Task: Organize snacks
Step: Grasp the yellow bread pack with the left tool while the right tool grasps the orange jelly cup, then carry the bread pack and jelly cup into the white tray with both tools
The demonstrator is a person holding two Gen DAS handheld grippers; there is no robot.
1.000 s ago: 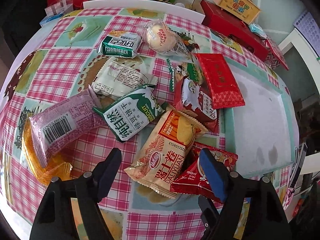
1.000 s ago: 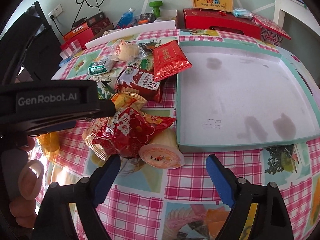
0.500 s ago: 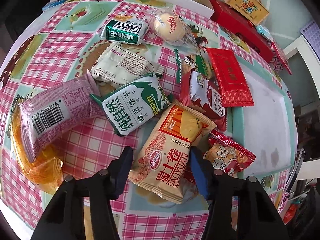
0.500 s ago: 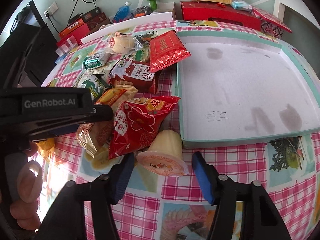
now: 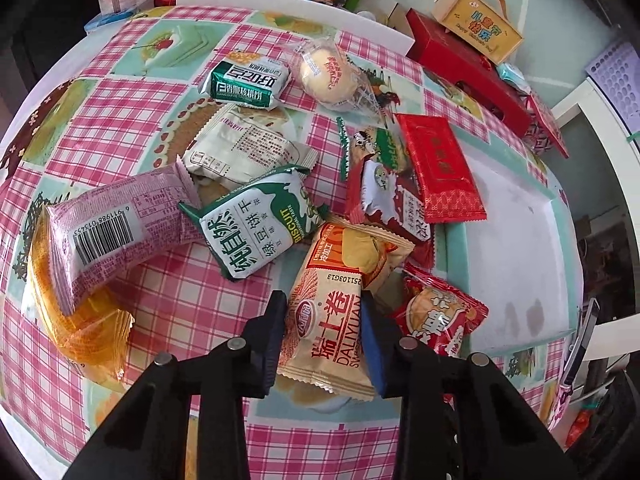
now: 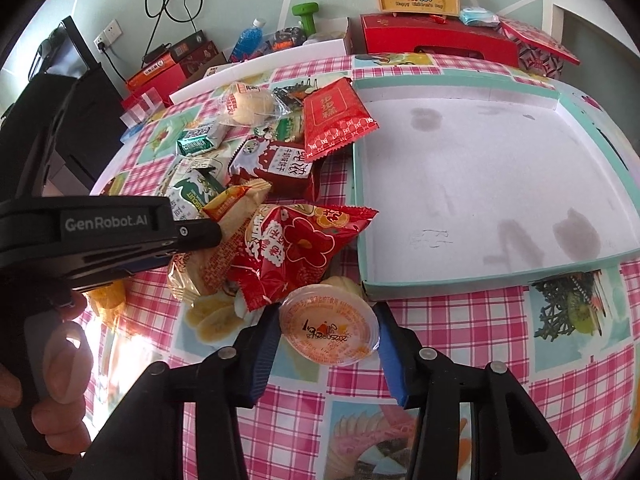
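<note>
A beige Swiss roll packet (image 5: 340, 280) lies in the snack pile on the checked tablecloth. My left gripper (image 5: 324, 332) has its jaws closing on the packet's near end, both pads pressing its sides. Beside it lies a red flower-print packet (image 5: 436, 316) (image 6: 296, 248). In the right wrist view a round jelly cup (image 6: 330, 320) rests on its side just in front of the white tray's teal rim (image 6: 460, 276). My right gripper (image 6: 328, 344) is shut on the cup, one pad on each side. The left gripper's body (image 6: 120, 236) and the hand holding it (image 6: 52, 360) show at left.
More snacks are piled left of the tray: a green biscuit pack (image 5: 256, 232), a pink pack (image 5: 112, 232), an orange pack (image 5: 80, 320), a flat red packet (image 5: 440, 168), a bun (image 5: 328, 76). Red boxes (image 6: 436, 40) and clutter stand behind the table.
Both grippers went from wide open to closed. The left one moved forward and closed on the Swiss roll packet. The right one closed on the jelly cup.
</note>
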